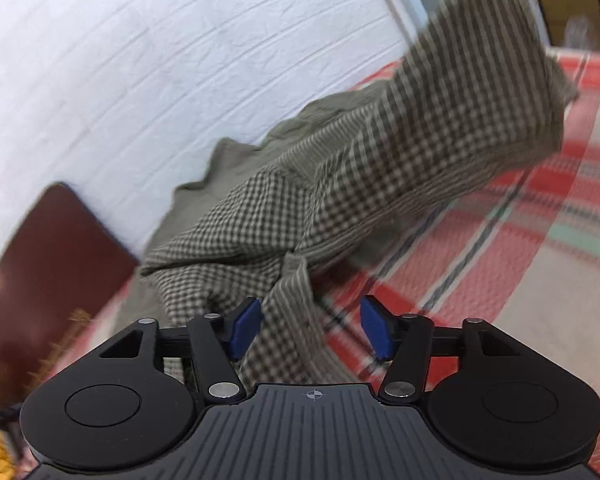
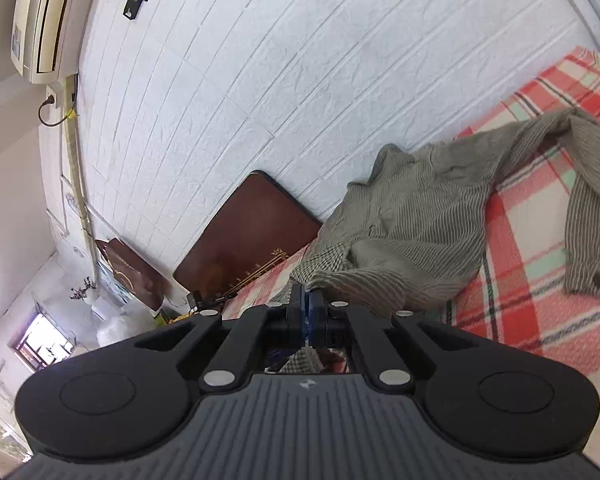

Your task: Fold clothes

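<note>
- The left wrist view looks forward from behind the left gripper (image 1: pixel 308 328), tilted down and rolled. It sits close over the checked shirt (image 1: pixel 340 184) on the plaid bed cover (image 1: pixel 520 248).
- The right wrist view looks forward from behind the right gripper (image 2: pixel 306 310), more level and strongly rolled. It sits close to one edge of the shirt (image 2: pixel 412 224) and takes in more of the room, up to the air conditioner (image 2: pixel 44 20).
- Both views share the shirt, the bed cover (image 2: pixel 540 300), the white brick wall (image 1: pixel 140 60) (image 2: pixel 300 80) and the brown headboard (image 1: pixel 56 248) (image 2: pixel 252 240).

Checked shirt (image 1: pixel 380 168) motion-blurred, top cut off by left-wrist frame edge; shirt fold under right gripper (image 2: pixel 308 312) hidden by gripper body.
</note>
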`<act>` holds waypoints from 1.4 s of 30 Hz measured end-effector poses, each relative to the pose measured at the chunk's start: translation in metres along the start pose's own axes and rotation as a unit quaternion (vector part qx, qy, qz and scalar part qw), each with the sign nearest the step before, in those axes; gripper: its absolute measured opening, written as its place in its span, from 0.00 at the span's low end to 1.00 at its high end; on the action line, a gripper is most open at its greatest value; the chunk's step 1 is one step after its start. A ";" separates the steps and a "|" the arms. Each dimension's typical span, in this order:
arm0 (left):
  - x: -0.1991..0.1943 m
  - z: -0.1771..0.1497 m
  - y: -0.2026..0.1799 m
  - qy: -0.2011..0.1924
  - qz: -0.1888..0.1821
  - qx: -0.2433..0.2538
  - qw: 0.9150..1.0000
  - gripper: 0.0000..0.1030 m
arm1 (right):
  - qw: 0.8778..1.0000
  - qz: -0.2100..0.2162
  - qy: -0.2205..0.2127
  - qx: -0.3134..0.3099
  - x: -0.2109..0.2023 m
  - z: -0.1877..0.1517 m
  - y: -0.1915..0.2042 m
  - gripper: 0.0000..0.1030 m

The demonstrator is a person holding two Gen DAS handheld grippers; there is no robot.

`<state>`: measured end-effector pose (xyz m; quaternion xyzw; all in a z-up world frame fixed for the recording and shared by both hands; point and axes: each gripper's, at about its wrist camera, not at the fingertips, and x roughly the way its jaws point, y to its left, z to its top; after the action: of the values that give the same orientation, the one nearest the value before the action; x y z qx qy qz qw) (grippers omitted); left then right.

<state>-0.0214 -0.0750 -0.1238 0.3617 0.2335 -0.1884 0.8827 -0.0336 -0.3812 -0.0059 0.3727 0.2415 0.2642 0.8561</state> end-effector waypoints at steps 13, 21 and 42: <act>0.004 0.025 -0.087 -0.092 0.155 0.093 0.979 0.84 | 0.998 0.057 0.016 -0.007 -0.004 -0.002 0.027 0.01; -0.015 0.030 -0.055 -0.122 0.138 0.000 0.983 0.00 | 0.999 0.038 0.029 -0.008 -0.009 -0.015 0.026 0.01; -0.030 -0.038 -0.036 -0.051 -0.039 0.074 0.995 0.00 | 0.947 -0.212 0.138 -0.197 -0.002 -0.060 0.036 0.39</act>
<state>-0.0746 -0.0671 -0.1512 0.4068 0.1873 -0.2573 0.8563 -0.0814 -0.3304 -0.0145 0.0973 0.3737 0.1679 0.9070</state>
